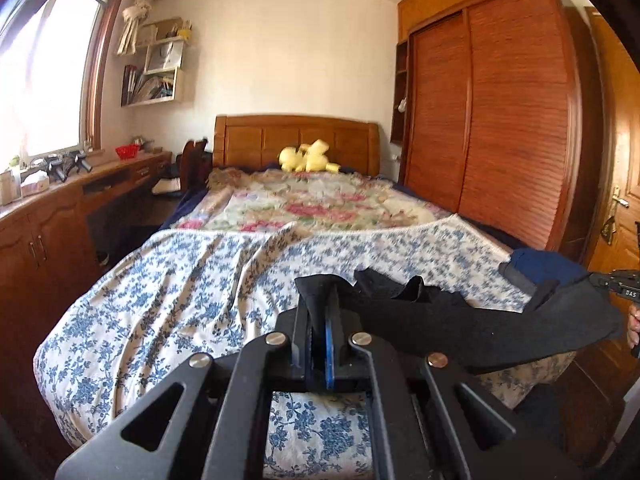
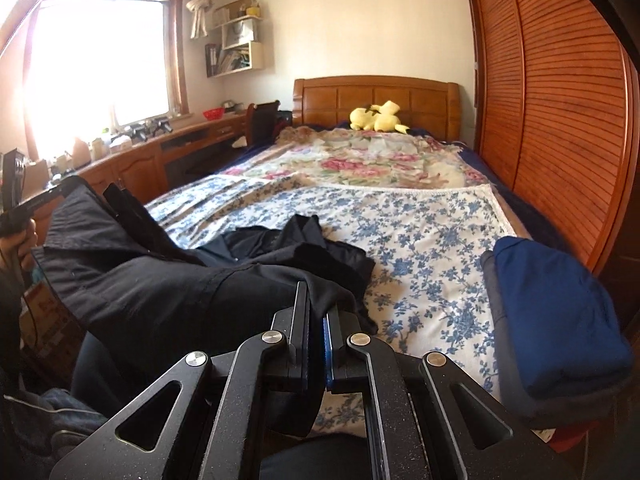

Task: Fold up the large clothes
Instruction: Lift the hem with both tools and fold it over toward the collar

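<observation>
Black garment point(image 2: 160, 280) | both tools clamp it | "DAS" on right tool point(image 1: 616, 284)

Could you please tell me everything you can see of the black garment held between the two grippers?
The black garment is dark, matte woven cloth with visible seams. It is stretched between the left gripper and the right gripper, each shut on an edge of it, so it hangs lifted above the blue floral bedspread. Part of it is bunched and trails onto the bedspread in the middle. It sags slightly between the grips. Which kind of garment it is I cannot tell.
</observation>
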`<state>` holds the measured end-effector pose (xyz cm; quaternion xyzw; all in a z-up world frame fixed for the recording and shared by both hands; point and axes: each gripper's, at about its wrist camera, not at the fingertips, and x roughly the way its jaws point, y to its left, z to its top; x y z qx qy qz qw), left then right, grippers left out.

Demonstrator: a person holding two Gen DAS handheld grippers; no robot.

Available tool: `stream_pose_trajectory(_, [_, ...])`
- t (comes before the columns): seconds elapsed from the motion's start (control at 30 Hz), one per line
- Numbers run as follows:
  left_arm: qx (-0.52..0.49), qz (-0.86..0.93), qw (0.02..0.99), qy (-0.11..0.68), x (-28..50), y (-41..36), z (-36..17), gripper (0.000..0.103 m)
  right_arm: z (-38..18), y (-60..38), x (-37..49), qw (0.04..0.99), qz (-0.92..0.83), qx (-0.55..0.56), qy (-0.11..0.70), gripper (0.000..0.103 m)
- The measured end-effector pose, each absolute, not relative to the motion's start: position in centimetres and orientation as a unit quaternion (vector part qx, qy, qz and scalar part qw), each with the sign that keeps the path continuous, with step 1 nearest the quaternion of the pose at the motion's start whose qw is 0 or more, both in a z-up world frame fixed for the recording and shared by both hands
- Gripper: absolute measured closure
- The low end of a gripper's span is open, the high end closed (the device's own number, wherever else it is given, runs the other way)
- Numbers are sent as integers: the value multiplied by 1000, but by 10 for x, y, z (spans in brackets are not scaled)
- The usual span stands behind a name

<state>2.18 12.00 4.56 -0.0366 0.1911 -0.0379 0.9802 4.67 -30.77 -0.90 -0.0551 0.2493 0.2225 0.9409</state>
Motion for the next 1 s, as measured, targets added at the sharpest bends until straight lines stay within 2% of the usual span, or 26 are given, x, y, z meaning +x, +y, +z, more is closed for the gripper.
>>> stream_pose_trajectory(0.23, [-21,-13,972,236,117,126,8,100,-42,-288,136,935,206,-86,276,100])
stream_pose_trajectory(0.67, [12,14,960,278,289,134,-18,100,-97,-262,360,935,173,-73,300,100])
stream_pose_trajectory(1.0, [30,16,953,301,357,136,-45,97,-135,-236,455,930,117,-68,342,100])
